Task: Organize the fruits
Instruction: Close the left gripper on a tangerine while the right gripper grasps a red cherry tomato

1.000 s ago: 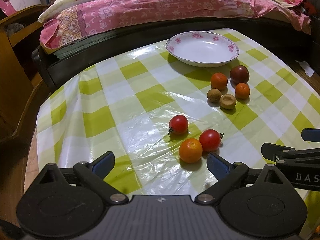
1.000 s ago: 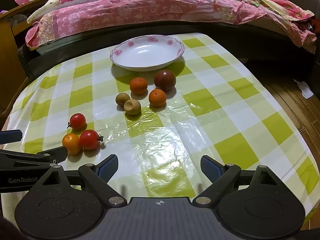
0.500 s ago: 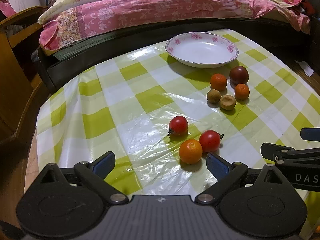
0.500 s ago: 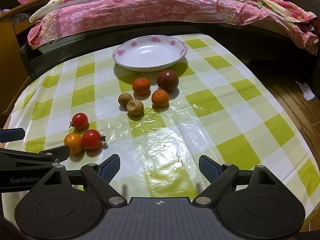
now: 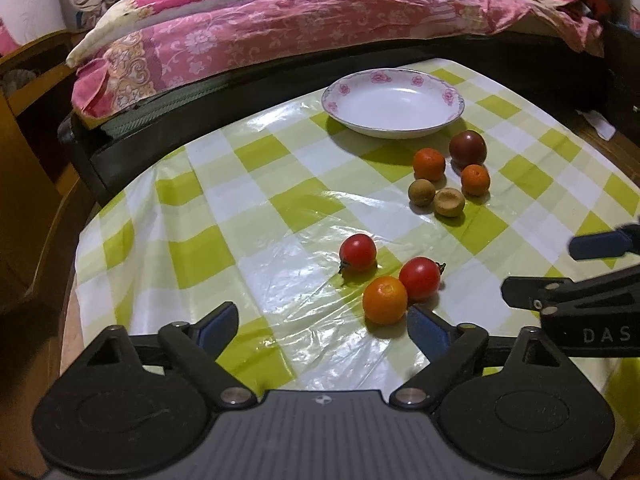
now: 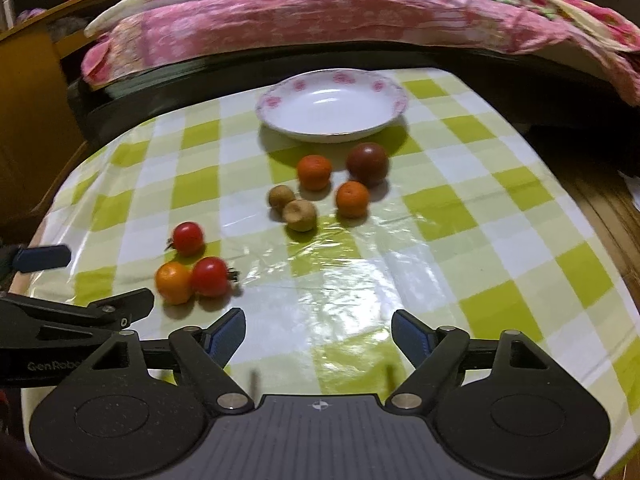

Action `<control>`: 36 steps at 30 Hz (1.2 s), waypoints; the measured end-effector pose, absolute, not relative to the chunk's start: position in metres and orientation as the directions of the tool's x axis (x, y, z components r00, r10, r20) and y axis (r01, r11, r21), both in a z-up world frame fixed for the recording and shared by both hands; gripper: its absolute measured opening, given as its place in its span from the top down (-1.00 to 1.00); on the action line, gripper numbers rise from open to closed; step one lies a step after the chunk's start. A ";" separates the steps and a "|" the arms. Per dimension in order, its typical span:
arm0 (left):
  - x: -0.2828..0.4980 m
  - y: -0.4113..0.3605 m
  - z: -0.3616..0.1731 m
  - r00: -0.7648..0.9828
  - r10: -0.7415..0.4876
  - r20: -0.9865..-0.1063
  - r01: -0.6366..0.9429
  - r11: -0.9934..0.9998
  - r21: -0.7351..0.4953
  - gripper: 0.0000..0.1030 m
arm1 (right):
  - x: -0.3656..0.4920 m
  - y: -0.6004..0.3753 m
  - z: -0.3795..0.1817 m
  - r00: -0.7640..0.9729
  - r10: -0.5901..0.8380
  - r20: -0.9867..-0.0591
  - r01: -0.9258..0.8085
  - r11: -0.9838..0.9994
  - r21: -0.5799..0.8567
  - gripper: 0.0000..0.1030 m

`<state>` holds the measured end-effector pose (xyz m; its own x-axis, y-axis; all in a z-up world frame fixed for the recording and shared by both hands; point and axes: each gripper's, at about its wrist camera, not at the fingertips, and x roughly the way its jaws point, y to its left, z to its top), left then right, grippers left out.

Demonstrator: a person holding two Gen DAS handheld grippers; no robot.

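Green-and-white checked tablecloth point(image 5: 256, 208) spreads before a bed with pink floral bedding point(image 5: 280, 28). Both the left gripper point(image 5: 322, 322) and right gripper point(image 6: 318, 330) hover over it with nothing between them, their jaws closing. Just ahead of the left gripper lie two cherry tomatoes point(image 5: 358, 253) and an orange fruit point(image 5: 385, 300); five more fruits point(image 6: 352, 199) sit farther ahead of the right gripper, near an empty floral-rimmed dish point(image 6: 394, 88).

The right gripper point(image 6: 318, 332) hangs over the checked tablecloth point(image 6: 472, 216), jaws closing on nothing; eight small fruits lie before an empty floral plate point(image 6: 332, 110).
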<state>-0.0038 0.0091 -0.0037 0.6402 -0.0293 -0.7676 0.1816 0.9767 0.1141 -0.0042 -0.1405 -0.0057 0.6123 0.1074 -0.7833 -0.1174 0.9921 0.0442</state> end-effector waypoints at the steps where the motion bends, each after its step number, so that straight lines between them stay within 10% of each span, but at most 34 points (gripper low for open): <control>1: -0.003 0.009 -0.003 0.637 -0.033 -0.770 0.190 0.975 0.116 -0.80 | -0.002 -0.139 -0.005 0.612 0.116 -0.782 -0.138 0.990 0.039 -0.37; 16: 0.006 0.014 -0.009 0.562 -0.174 -0.809 0.405 0.911 0.084 -0.51 | 0.044 -0.108 -0.014 0.449 0.351 -0.822 -0.584 0.811 0.027 0.28; 36: 0.035 -0.005 -0.031 0.444 -0.257 -0.858 0.548 0.835 0.034 0.09 | 0.069 -0.089 -0.028 0.338 0.415 -0.844 -0.707 0.705 0.064 0.47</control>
